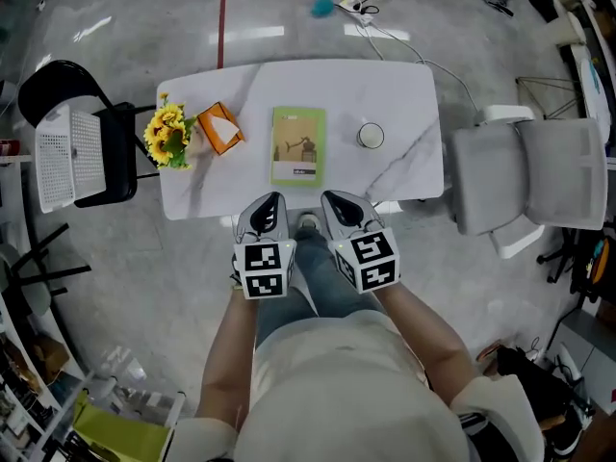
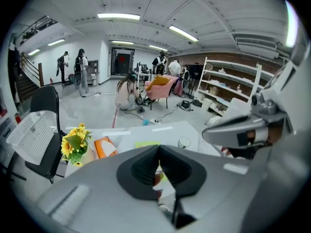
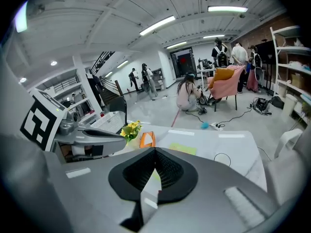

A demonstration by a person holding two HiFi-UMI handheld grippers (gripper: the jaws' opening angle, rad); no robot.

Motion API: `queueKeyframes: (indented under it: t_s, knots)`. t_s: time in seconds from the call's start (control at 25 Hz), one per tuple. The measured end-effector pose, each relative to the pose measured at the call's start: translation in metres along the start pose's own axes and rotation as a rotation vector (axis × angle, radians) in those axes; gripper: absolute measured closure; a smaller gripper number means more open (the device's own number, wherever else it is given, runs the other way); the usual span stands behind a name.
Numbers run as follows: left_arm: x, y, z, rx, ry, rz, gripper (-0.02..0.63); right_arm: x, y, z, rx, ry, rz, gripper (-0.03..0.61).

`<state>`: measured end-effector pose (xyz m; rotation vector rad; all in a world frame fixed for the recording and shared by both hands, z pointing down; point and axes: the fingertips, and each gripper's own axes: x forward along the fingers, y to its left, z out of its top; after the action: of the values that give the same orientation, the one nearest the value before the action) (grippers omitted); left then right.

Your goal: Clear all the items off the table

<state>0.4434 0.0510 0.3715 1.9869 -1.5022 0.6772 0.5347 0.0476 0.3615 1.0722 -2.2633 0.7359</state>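
Both grippers hang at the near edge of the bench (image 1: pixel 404 104), just above the person's lap, and neither holds anything. The left gripper (image 1: pixel 271 206) has its jaws pressed together with nothing between them, and the right gripper (image 1: pixel 335 204) is likewise closed and empty. Four things are on the bench and none is touched, so the clearing looks not yet begun. The green booklet (image 1: pixel 297 145) lies flat in the middle, nearest to both grippers. It is probably light and a little floppy, and because it lies flush on a smooth top it offers no edge to pinch, so sliding it until one side overhangs the near edge and taking that side looks the safest way. To its right, a little apart, stands a small round cup (image 1: pixel 371 135). Whether it is glass or plastic cannot be told, so it is best treated as fragile and slippery and taken across its wall with a gentle squeeze. To the left of the booklet sits the orange tissue box (image 1: pixel 219 128), likely light card that dents under pressure, so a hold across its narrower sides should serve. The sunflowers (image 1: pixel 166 135) stand at the far left end, just beside the box. They are soft and top-heavy, their base is hidden under the blooms, and the hold should go low, not on the petals. A black chair (image 1: pixel 115 152) carrying a white basket (image 1: pixel 67 157) stands off the left end, and a grey chair (image 1: pixel 525 176) off the right.
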Motion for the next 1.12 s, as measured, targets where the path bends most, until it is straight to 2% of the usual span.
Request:
queueKeyframes:
  t_s: [0.2, 0.28, 0.52, 0.6, 0.92, 1.0, 1.12]
  knots:
    - [0.038, 0.008, -0.019, -0.012, 0.024, 0.009, 0.604, 0.038, -0.02, -0.029, 0.011, 0.061, -0.004, 0.578]
    - [0.05, 0.012, -0.026, -0.015, 0.029, 0.014, 0.604, 0.052, -0.026, -0.04, 0.032, 0.09, 0.001, 0.53]
    - [0.083, 0.026, -0.054, -0.054, 0.082, 0.039, 0.597, 0.088, -0.046, -0.062, 0.09, 0.132, 0.009, 0.494]
    - [0.096, 0.03, -0.062, -0.069, 0.096, 0.038, 0.536, 0.102, -0.055, -0.068, 0.101, 0.139, 0.009, 0.486]
    - [0.15, 0.05, -0.099, -0.106, 0.181, 0.019, 0.409, 0.15, -0.077, -0.1, 0.131, 0.207, 0.01, 0.416]
    - [0.165, 0.054, -0.112, -0.136, 0.213, -0.001, 0.38, 0.163, -0.084, -0.111, 0.142, 0.226, 0.006, 0.405]
    - [0.185, 0.054, -0.131, -0.173, 0.26, -0.045, 0.317, 0.181, -0.093, -0.124, 0.153, 0.245, 0.01, 0.355]
